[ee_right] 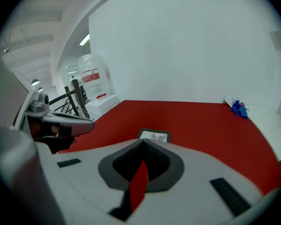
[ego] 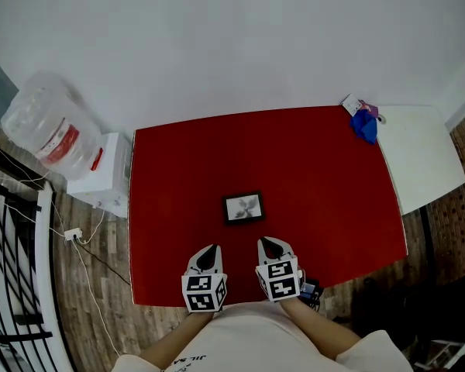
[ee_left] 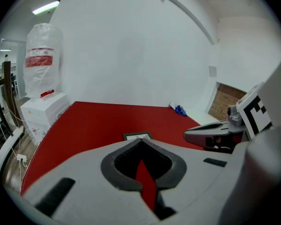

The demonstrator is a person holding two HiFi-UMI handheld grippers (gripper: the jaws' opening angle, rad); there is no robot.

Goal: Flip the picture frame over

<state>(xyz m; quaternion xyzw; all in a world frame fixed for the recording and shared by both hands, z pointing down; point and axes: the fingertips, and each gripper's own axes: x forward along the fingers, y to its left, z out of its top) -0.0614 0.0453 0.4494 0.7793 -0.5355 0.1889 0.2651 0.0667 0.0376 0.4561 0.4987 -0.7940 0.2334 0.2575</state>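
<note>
2 grippers hover | left gripper jaws closed, empty | right gripper jaws closed, empty | picture frame flat (picture side up) on red table, just beyond both tips

Bare red desk surrounds the picture frame on every side, open to approach. A blue bundle sits at the far right corner; a water dispenser stands off the left edge.

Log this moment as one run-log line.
contact: none | picture frame: flat on red table, picture side up | left gripper: shut, empty | right gripper: shut, empty | both short of frame
</note>
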